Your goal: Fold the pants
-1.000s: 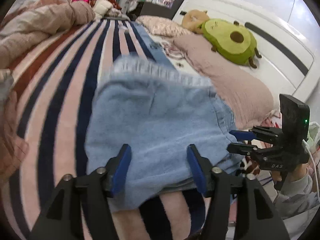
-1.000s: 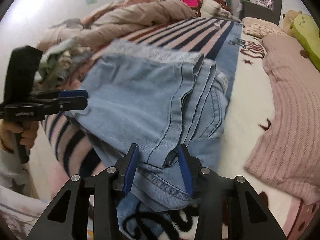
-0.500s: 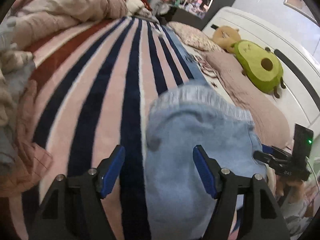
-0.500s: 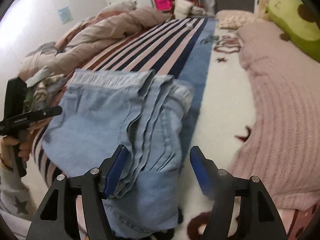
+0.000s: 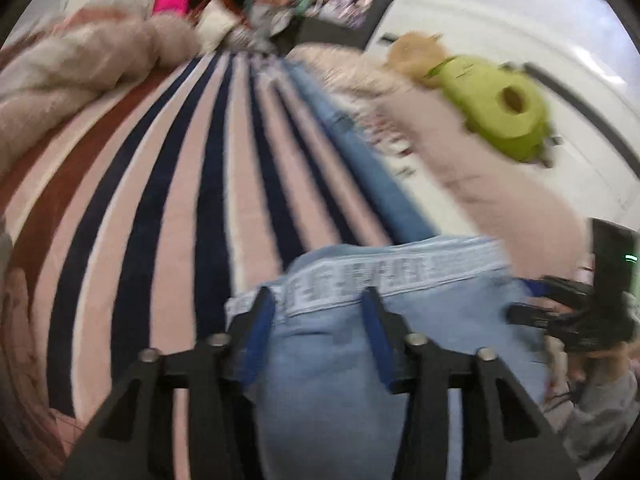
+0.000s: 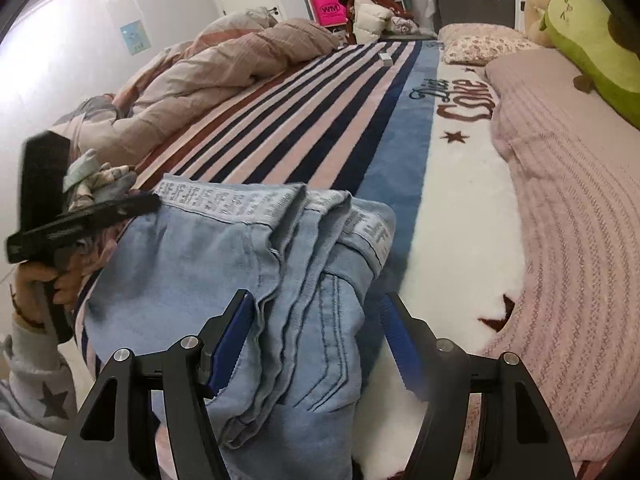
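Note:
The light blue jeans [image 6: 208, 276] lie folded in a stack on the striped bed cover [image 6: 320, 116], white-patterned waistband [image 6: 224, 204] on the far edge. My right gripper [image 6: 316, 336] is open above the near right part of the stack, holding nothing. My left gripper [image 5: 320, 328] is open over the jeans [image 5: 332, 380] near the waistband [image 5: 384, 276], with denim between its blue pads; this view is blurred. The left gripper also shows from the side in the right wrist view [image 6: 144, 202], at the stack's left edge. The right gripper shows at the right edge of the left wrist view [image 5: 524, 312].
A crumpled pink duvet [image 6: 224, 68] lies along the left of the bed. A pink knitted blanket [image 6: 568, 184], patterned pillows [image 6: 480, 40] and a green avocado plush [image 6: 592, 40] lie on the right. Small crumpled clothes [image 6: 96, 180] sit by the left gripper.
My right gripper let go of the jeans' edge, opened wide and pulled back. My left gripper swung over the stack and now sits near the waistband, its jaws somewhat narrower.

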### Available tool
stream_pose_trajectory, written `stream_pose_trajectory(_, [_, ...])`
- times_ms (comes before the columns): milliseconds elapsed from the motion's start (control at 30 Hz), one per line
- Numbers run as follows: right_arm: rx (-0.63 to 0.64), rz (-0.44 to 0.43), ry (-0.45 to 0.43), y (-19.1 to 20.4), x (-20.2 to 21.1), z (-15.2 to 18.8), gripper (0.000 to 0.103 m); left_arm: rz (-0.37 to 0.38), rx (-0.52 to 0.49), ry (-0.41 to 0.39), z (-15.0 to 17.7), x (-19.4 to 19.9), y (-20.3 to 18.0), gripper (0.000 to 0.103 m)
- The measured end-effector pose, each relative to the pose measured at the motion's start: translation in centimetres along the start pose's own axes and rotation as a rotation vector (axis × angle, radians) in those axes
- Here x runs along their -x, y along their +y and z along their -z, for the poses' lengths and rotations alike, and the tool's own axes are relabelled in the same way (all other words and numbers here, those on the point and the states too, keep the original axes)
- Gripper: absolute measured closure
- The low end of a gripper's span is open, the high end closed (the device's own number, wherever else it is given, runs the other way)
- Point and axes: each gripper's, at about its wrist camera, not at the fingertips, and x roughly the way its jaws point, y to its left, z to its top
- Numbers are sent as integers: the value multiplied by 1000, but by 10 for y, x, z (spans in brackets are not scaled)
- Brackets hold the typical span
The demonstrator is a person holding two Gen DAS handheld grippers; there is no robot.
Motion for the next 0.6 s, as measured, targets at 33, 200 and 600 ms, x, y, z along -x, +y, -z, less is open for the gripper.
stream_pose_trajectory(33, [-5, -5, 5, -1, -1, 1, 42, 16, 22, 16, 1, -7, 4, 56])
stream_pose_trajectory(200, [-1, -4, 23, -1, -4, 2, 38, 3, 50, 29, 9, -16, 14, 45])
stream_pose_trajectory(600, [-57, -143, 124, -6, -11, 26, 16, 120, 159, 69, 52, 22, 18, 22])
